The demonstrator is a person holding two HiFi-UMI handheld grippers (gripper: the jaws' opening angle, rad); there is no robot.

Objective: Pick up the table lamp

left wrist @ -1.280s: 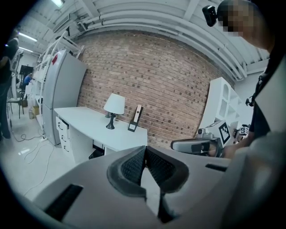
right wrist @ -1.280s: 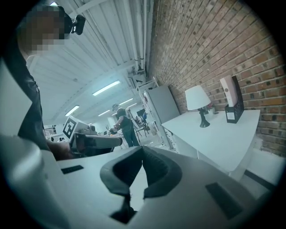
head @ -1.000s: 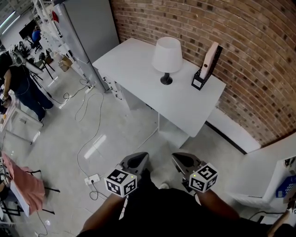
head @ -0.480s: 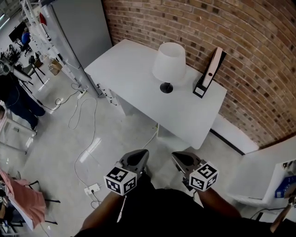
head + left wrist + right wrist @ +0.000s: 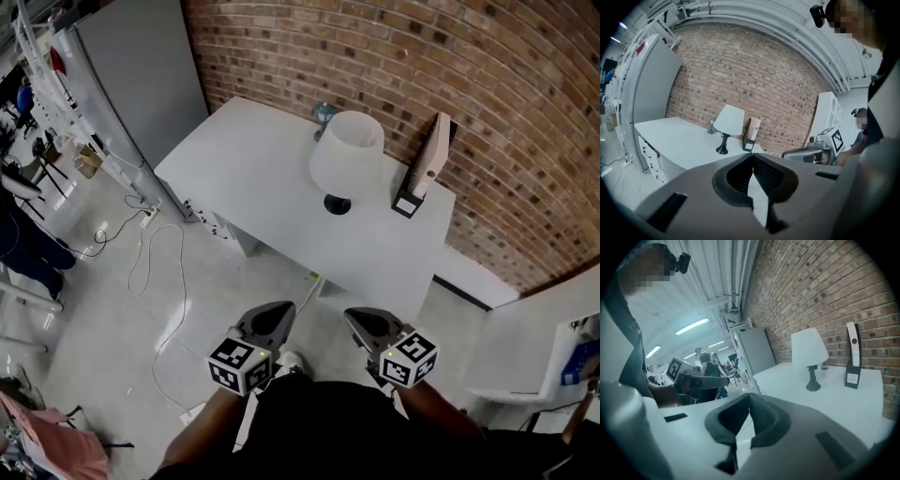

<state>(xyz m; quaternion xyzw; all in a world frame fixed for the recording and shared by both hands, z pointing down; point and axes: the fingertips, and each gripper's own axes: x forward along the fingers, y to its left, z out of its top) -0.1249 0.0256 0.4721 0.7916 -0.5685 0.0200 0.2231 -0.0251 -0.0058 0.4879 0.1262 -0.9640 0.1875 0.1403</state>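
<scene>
Table lamp [image 5: 346, 157] stands upright toward the back of the white table [image 5: 234, 178], near the brick wall [image 5: 375, 47]. Left gripper [image 5: 284, 309] and right gripper [image 5: 350, 316] are both closed and empty, held low, well short of it, presumably because no reach has begun.

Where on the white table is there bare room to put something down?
The table, between the lamp and the grey cabinet, is bare; so is the strip in front of the lamp. Crowded by the wall: lamp, upright stand, small bluish thing.
</scene>
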